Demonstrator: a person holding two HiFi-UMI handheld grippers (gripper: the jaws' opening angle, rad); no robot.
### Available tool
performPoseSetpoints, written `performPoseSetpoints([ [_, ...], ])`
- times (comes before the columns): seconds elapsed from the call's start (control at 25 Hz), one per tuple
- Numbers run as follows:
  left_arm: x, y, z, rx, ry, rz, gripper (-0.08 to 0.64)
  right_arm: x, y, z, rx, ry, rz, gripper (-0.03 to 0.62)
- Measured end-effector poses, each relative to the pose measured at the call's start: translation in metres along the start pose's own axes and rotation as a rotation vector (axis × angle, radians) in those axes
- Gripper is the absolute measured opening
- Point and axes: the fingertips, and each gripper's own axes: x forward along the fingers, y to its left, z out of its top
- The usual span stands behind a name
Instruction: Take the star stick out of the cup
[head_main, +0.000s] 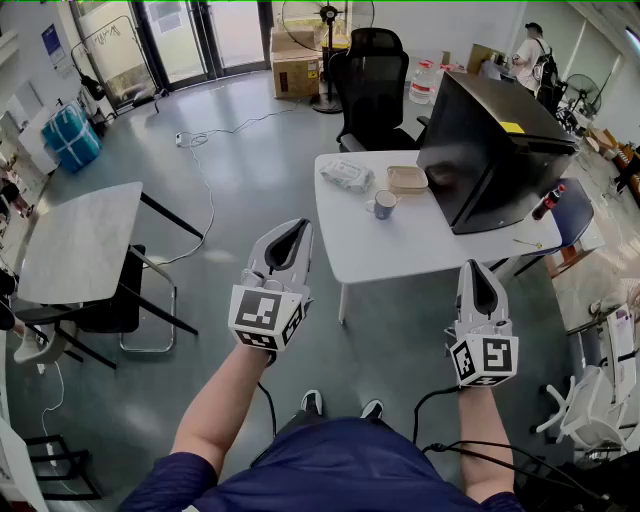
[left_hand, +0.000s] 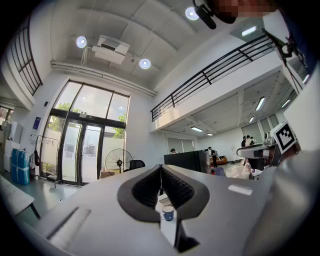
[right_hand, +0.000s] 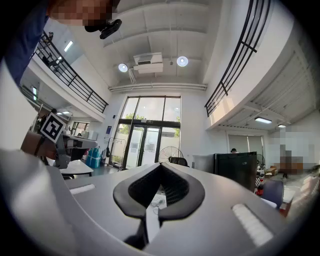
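A small blue cup (head_main: 385, 204) stands on the white table (head_main: 400, 250) ahead of me; in the left gripper view the cup (left_hand: 168, 213) shows just below the jaw tips. From this distance I cannot make out a star stick in it. My left gripper (head_main: 298, 226) is held in the air short of the table's left edge, shut and empty, with its jaws meeting at the tip (left_hand: 161, 167). My right gripper (head_main: 477, 266) hovers near the table's front right corner, also shut with nothing in it (right_hand: 161, 165). Both are well short of the cup.
On the table lie a white wipes packet (head_main: 346, 175) and a beige tray (head_main: 407, 179), with a large black monitor (head_main: 495, 150) at the right. A black office chair (head_main: 375, 85) stands behind, a marble-top table (head_main: 85, 240) to the left, and a cable (head_main: 205, 180) runs across the floor.
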Motion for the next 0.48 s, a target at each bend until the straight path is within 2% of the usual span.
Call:
performPoseSetpoints([
  [0.24,-0.005,0.028,0.004,0.014,0.002,-0.015,0.005,0.013,0.021,0.001,0.02,0.002,-0.002,0.006],
  [0.48,0.002,0.047,0.004,0.009,-0.011,-0.056,0.005,0.019,0.034,0.002,0.009,-0.001,-0.062,0.006],
])
